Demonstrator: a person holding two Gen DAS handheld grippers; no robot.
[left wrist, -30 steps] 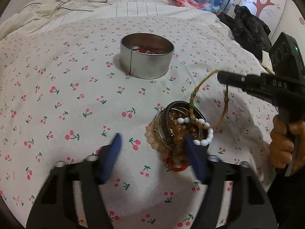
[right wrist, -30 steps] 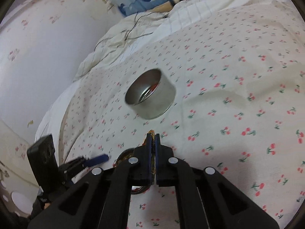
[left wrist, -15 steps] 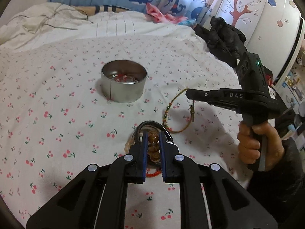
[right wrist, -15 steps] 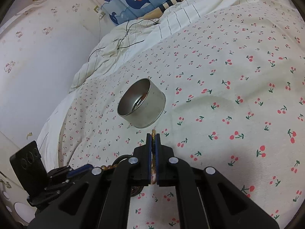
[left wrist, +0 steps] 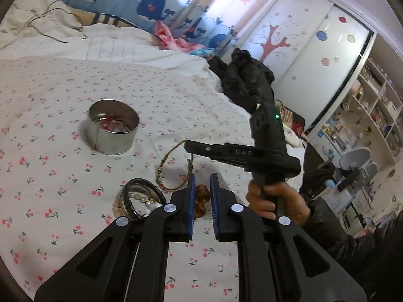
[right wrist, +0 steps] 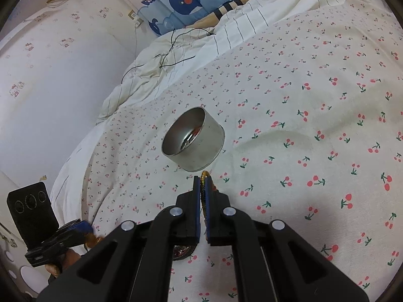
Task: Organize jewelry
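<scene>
Silver tin (left wrist: 113,130) filling up, both grabbers loaded

Going left to right on the cherry-print bed (left wrist: 50,100): the tin already has a few red bits in it, the leftover pile of bangles and beads (left wrist: 137,200) sits near the front, then the left hand-held gripper (left wrist: 201,196) has just pinched down on an amber bead bracelet (left wrist: 200,202), and the right hand-held gripper (right wrist: 202,188) is clamped on a braided cord bracelet (left wrist: 171,171). I'd call it roughly halfway, those two plus the pile aren't in yet.
</scene>
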